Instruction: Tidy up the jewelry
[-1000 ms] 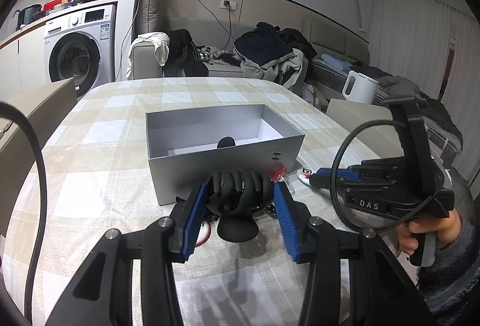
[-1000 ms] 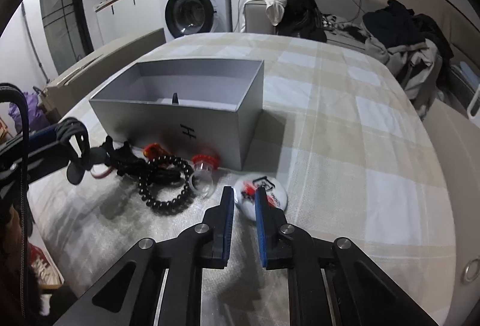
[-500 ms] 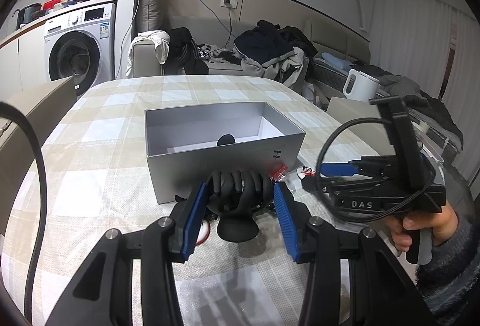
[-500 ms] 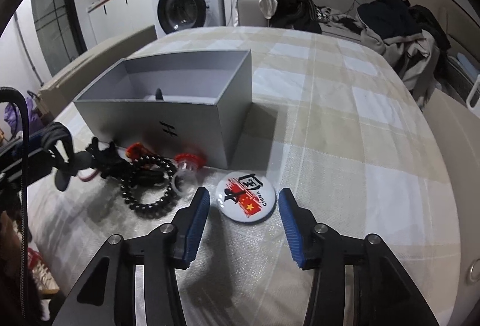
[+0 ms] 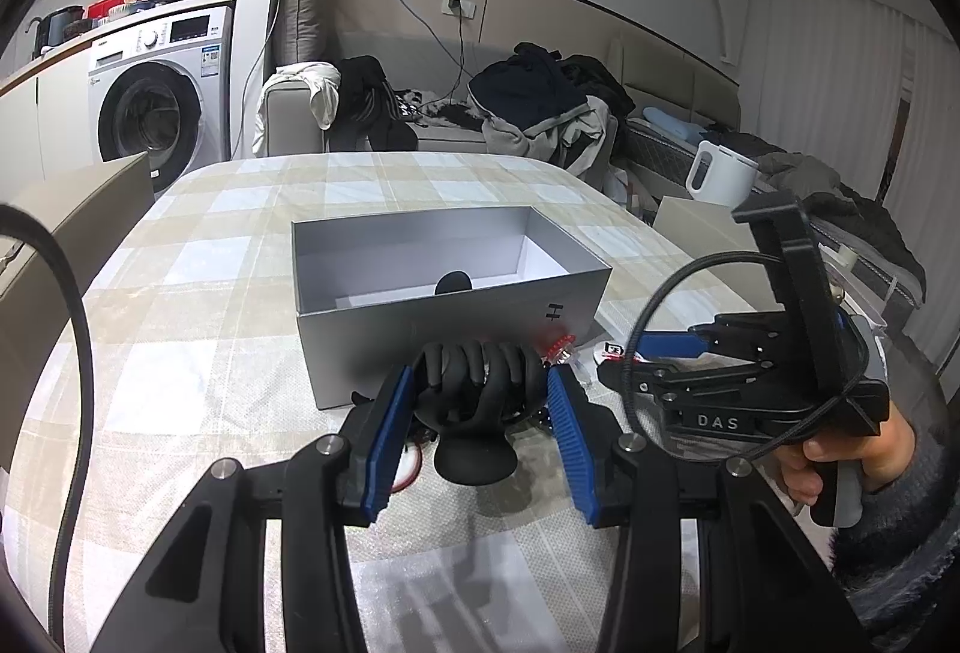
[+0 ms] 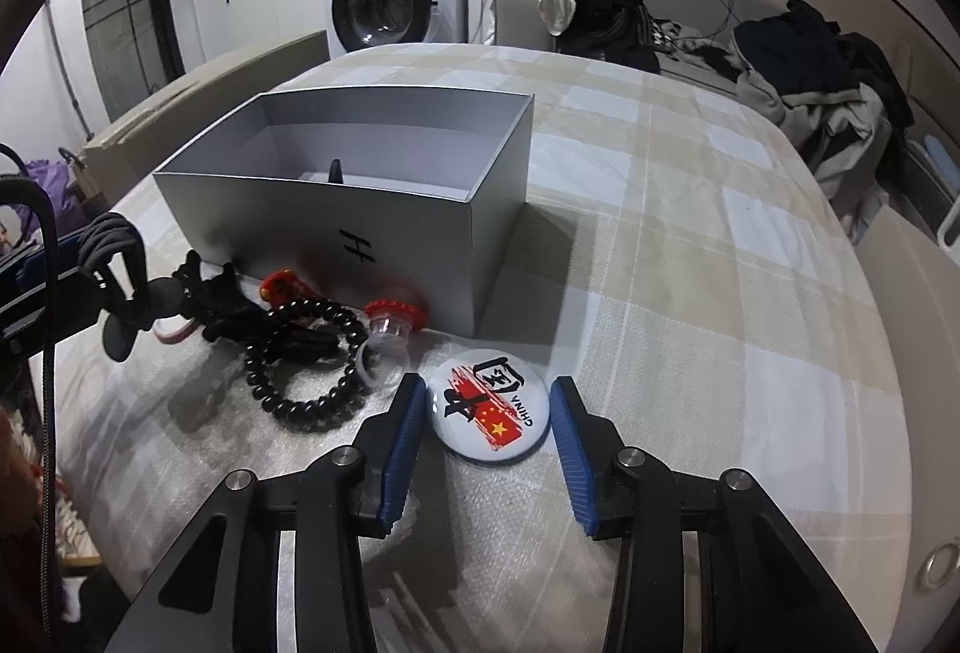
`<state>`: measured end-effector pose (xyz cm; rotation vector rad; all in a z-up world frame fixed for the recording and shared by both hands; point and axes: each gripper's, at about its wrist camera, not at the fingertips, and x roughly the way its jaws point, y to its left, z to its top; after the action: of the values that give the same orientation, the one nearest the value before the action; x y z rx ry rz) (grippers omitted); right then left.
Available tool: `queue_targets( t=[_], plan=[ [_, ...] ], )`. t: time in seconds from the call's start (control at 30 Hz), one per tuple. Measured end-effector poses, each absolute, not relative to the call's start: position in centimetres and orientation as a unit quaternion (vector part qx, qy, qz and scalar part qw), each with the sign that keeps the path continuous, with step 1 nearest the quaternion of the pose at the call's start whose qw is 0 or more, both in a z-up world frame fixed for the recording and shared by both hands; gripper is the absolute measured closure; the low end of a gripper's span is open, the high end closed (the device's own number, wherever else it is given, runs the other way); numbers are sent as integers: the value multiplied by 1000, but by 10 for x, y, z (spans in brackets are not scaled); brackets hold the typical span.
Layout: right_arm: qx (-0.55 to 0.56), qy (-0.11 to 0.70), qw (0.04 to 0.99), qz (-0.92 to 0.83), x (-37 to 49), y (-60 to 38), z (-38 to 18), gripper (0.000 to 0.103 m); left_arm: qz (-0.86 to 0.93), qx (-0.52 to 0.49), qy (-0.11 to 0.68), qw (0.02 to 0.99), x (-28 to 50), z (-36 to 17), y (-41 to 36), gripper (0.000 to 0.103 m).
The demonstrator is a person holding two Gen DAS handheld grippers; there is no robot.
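Each wrist camera looks forward and downward along its fingers, close over the table (image 5: pixel 180 293); both views share the grey box (image 6: pixel 384 215) (open-topped)

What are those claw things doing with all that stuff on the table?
A person is tidying jewelry into the grey box. The left gripper is shut on a black hair clip in front of the box. The right gripper has just been closing, its fingers on either side of the round badge lying on the table, not yet squeezing it.

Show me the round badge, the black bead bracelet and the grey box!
badge (image 6: pixel 487 409): right wrist view, middle of its face
bracelet (image 6: pixel 300 416): right wrist view, near beads
box (image 6: pixel 372 239): right wrist view, front wall
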<state>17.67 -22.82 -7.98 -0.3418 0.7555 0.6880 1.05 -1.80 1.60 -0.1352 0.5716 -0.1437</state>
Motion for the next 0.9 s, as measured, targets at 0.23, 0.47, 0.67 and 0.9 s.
queue_targets(
  t=[0.23, 0.47, 0.67, 0.9],
  plan=[
    [-120, 335, 862, 361, 170, -238, -64, 62, -68, -70, 276, 956, 10, 17, -14, 63],
    [-58, 290, 866, 403, 163, -251, -41, 62, -68, -72, 266, 959, 8, 18, -13, 63],
    [-15, 281, 859, 428, 164, -256, -28, 62, -64, -73, 260, 961, 9, 21, -13, 63],
    [7, 284, 854, 436, 169, -253, -13, 62, -53, -76, 244, 965, 17, 32, -11, 63]
  ],
)
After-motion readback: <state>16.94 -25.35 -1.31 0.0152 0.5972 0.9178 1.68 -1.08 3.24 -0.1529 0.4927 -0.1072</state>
